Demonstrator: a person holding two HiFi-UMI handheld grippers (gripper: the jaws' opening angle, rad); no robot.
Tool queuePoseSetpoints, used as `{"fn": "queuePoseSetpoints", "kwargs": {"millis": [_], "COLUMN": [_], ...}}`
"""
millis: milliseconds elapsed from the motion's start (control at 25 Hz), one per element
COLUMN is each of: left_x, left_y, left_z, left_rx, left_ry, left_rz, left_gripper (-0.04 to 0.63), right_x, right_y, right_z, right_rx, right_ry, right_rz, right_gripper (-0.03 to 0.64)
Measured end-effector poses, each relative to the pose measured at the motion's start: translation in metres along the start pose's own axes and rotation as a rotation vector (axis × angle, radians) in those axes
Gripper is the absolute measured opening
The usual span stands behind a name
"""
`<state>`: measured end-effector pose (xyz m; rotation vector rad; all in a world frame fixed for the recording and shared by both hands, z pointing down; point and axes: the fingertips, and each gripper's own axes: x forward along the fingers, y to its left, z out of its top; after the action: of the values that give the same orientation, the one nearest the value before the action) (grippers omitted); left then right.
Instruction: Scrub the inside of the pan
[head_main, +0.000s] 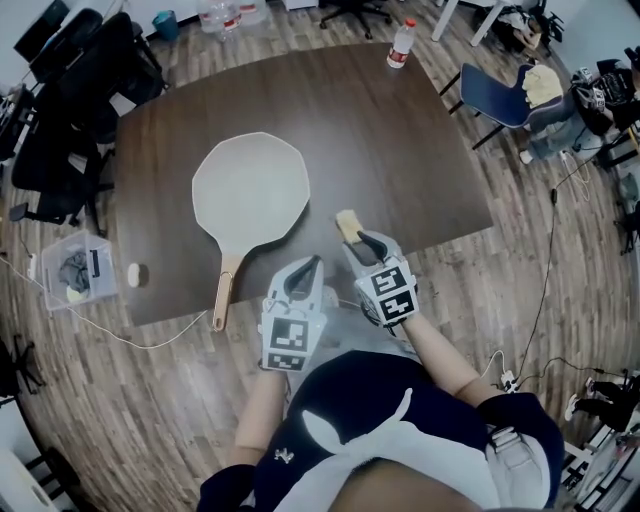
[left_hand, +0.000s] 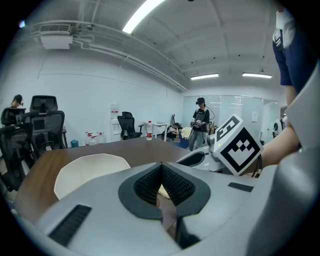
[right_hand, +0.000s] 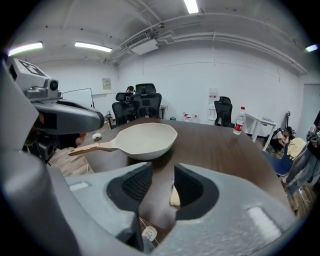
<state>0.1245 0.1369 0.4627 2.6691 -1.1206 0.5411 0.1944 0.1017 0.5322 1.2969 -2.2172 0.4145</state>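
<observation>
A cream pan (head_main: 250, 190) with a wooden handle (head_main: 226, 290) lies on the dark brown table (head_main: 400, 160), handle toward me. A yellowish sponge (head_main: 347, 225) rests on the table near its front edge, to the right of the pan. My right gripper (head_main: 360, 240) is just behind the sponge with its jaws open; in the right gripper view the sponge (right_hand: 174, 196) shows in the gap near the right jaw of the gripper (right_hand: 162, 175), not pressed. My left gripper (head_main: 314, 263) hovers at the table's front edge, shut on nothing (left_hand: 161, 167). The pan (right_hand: 145, 141) is empty.
A water bottle (head_main: 401, 44) stands at the table's far edge. A small round object (head_main: 135, 274) lies at the table's left front corner. A clear plastic box (head_main: 78, 270) sits on the floor to the left. Black office chairs (head_main: 70, 100) and a blue chair (head_main: 497, 93) surround the table.
</observation>
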Motion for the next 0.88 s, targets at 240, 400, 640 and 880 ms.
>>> {"fn": "queuePoseSetpoints", "kwargs": {"millis": [240, 400, 640, 880], "left_x": [0.026, 0.037, 0.041, 0.037], "left_y": [0.018, 0.030, 0.044, 0.051], "left_z": [0.001, 0.000, -0.002, -0.003], "left_rx": [0.020, 0.013, -0.020, -0.029], "left_ry": [0.029, 0.040, 0.041, 0.046], "left_rz": [0.015, 0.041, 0.094, 0.117], "left_gripper": [0.003, 0.003, 0.003, 0.003], "right_x": [0.047, 0.073, 0.096, 0.116], "right_y": [-0.031, -0.045, -0.053, -0.063], "right_z": [-0.026, -0.050, -0.079, -0.094], "right_rx": [0.030, 0.028, 0.047, 0.054], "right_ry": [0.104, 0.187, 0.285, 0.333], "right_rz": [0.017, 0.030, 0.047, 0.031], "right_gripper": [0.163, 0.164, 0.165, 0.164]}}
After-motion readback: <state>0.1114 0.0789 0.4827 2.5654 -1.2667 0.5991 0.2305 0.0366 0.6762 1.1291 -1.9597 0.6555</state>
